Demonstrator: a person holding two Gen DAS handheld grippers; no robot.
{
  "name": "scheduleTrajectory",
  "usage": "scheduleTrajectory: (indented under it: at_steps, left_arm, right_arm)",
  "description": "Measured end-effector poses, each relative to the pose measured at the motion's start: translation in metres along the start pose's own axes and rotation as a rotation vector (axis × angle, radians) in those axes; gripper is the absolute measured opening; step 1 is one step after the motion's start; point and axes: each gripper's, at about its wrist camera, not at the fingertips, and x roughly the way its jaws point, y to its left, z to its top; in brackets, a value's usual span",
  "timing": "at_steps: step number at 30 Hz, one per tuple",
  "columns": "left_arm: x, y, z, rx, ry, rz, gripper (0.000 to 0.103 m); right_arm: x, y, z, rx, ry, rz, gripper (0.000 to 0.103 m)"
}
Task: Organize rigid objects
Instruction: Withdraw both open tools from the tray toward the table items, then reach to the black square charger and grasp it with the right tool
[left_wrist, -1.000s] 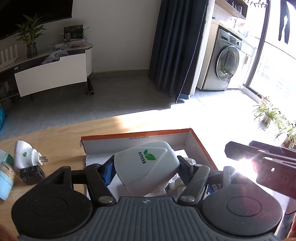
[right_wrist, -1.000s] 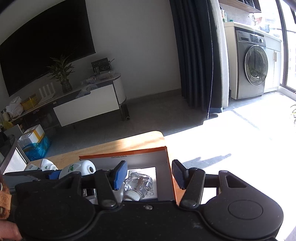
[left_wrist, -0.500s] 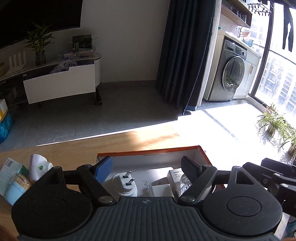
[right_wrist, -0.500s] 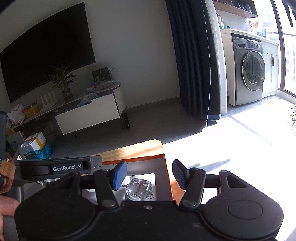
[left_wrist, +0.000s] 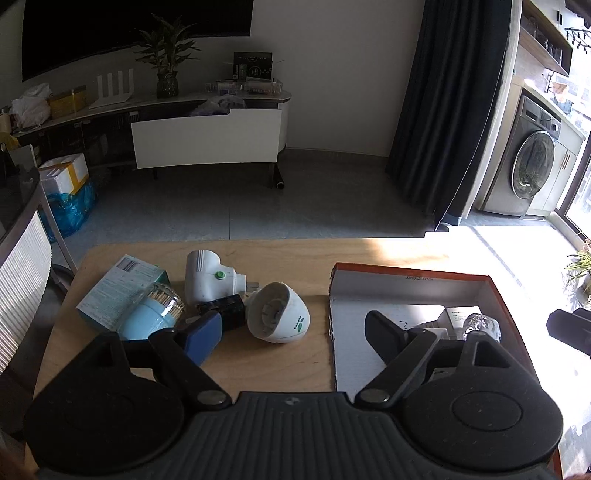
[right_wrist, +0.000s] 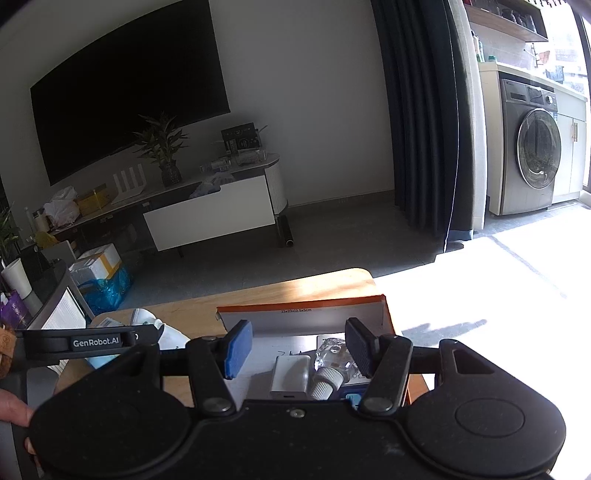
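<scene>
My left gripper (left_wrist: 291, 328) hangs over the wooden table (left_wrist: 273, 254), its jaws opening with nothing between them. Just past its fingertips lies a white dome-shaped device with a green leaf logo (left_wrist: 277, 314). Beside that are a black adapter (left_wrist: 225, 314), a white plug-in unit with a green button (left_wrist: 208, 278), a light-blue toothpick jar (left_wrist: 153, 314) and a teal-and-white carton (left_wrist: 118, 291). My right gripper (right_wrist: 298, 343) hovers over the orange-rimmed box (right_wrist: 332, 304), its jaws opening with nothing gripped. Below it sit a white charger (right_wrist: 290, 376) and a clear glass bottle (right_wrist: 332, 360).
The box (left_wrist: 410, 271) sits at the table's right end in bright sun. A grey ribbed cabinet (left_wrist: 18, 280) stands left of the table. A hand (right_wrist: 13, 408) holds the left gripper's handle. Beyond the table are open floor, a TV console and a washing machine.
The left gripper let go of a white leaf-logo device over the box, opened wide and swung left to the loose items. The right gripper's jaws widened a little over the box.
</scene>
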Motion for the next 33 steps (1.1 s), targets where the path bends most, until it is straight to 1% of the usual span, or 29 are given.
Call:
scheduleTrajectory:
  at_steps: [6, 13, 17, 19, 23, 26, 29, 31, 33]
  left_arm:
    - [-0.010, 0.033, -0.009, -0.055, 0.009, 0.052, 0.087]
    - [-0.024, 0.056, -0.013, -0.088, -0.008, 0.083, 0.088]
    - [-0.034, 0.074, -0.020, -0.105, -0.023, 0.102, 0.090]
    - [-0.035, 0.083, -0.022, -0.111, -0.024, 0.117, 0.090]
    - [-0.037, 0.103, -0.029, -0.127, -0.017, 0.143, 0.091]
    - [-0.036, 0.119, -0.032, -0.151, -0.006, 0.162, 0.091]
    - [-0.032, 0.132, -0.034, -0.168, 0.003, 0.172, 0.091]
    - [-0.029, 0.139, -0.034, -0.176, 0.008, 0.177, 0.091]
    - [-0.025, 0.144, -0.035, -0.179, 0.016, 0.179, 0.091]
  right_arm:
    - [0.005, 0.025, -0.005, -0.035, 0.024, 0.048, 0.069]
    - [0.020, 0.059, -0.011, -0.075, 0.065, 0.113, 0.069]
    - [0.037, 0.084, -0.014, -0.101, 0.107, 0.201, 0.070]
    - [0.047, 0.096, -0.015, -0.111, 0.126, 0.244, 0.071]
    - [0.078, 0.125, -0.015, -0.095, 0.166, 0.363, 0.073]
    - [0.104, 0.146, -0.014, -0.084, 0.186, 0.392, 0.074]
    - [0.134, 0.163, -0.015, -0.048, 0.228, 0.423, 0.074]
    - [0.149, 0.170, -0.016, -0.029, 0.240, 0.424, 0.074]
    - [0.168, 0.173, -0.019, 0.020, 0.266, 0.436, 0.074]
